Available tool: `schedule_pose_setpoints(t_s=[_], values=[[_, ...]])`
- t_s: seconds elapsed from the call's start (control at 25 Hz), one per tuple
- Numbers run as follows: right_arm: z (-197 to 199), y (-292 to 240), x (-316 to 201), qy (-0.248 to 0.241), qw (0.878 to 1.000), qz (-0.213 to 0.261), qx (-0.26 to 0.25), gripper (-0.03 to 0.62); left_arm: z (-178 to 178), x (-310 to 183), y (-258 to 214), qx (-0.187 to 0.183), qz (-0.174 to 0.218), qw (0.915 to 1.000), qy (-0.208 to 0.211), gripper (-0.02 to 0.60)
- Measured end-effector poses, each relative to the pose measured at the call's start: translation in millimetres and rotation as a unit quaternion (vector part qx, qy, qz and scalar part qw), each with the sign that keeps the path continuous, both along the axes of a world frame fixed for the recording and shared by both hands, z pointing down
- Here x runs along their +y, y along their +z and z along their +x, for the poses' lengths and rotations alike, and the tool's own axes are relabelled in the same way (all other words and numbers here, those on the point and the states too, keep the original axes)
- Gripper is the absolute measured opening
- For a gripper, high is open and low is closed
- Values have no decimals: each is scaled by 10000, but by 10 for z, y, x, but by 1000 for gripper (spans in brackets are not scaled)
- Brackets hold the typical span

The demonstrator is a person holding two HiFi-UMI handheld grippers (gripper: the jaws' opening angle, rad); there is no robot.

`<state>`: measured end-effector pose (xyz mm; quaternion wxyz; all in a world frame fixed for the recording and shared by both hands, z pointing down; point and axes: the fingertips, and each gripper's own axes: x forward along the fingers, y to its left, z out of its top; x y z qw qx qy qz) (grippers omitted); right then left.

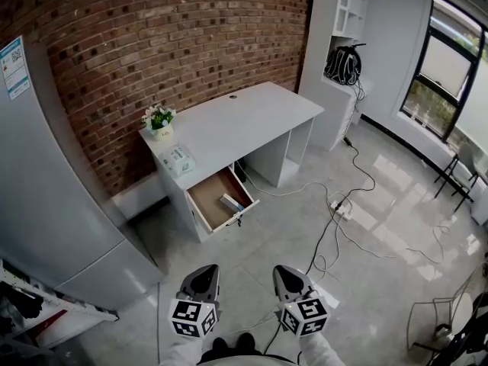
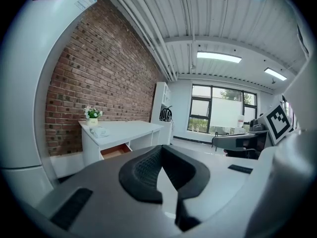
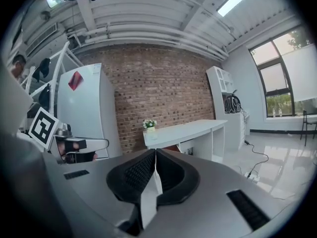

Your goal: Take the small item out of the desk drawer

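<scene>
Left gripper [image 1: 202, 279] and right gripper [image 1: 287, 279]: jaws closed together, nothing held, side by side. Well ahead of both, the bench [image 1: 244, 117] has its drawer [image 1: 210, 197] open. The small item [image 1: 231, 202] lies inside, at the drawer's right side as seen from the grippers. Judged status: drawer open. Approach, grasp and removal are not yet done.

A white desk [image 1: 244, 117] is standing against the brick wall [image 1: 175, 44], bearing a potted plant [image 1: 158, 120] at its far left corner and a pale packet [image 1: 178, 160] nearer on the left, while its open drawer [image 1: 207, 201] is holding a small item [image 1: 231, 202] and cables [image 1: 358, 170] are trailing across the glossy floor [image 1: 389, 235] to the right.
</scene>
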<state>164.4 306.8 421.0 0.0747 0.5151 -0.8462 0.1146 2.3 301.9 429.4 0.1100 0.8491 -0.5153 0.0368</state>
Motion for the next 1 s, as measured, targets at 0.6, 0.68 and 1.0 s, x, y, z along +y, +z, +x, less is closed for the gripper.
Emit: schedule_pose_setpoints(t_s=[0.6, 0.68, 1.0], values=[[167, -10, -116, -257, 9997, 0, -10, 120, 271, -37, 19, -9, -32, 10000, -45, 17], [160, 13, -157, -279, 9996, -34, -26, 131, 274, -84, 35, -14, -53, 10000, -43, 17], [-3, 202, -582, -432, 9987, -192, 195, 199, 191, -576, 198, 27, -181, 9998, -27, 17]])
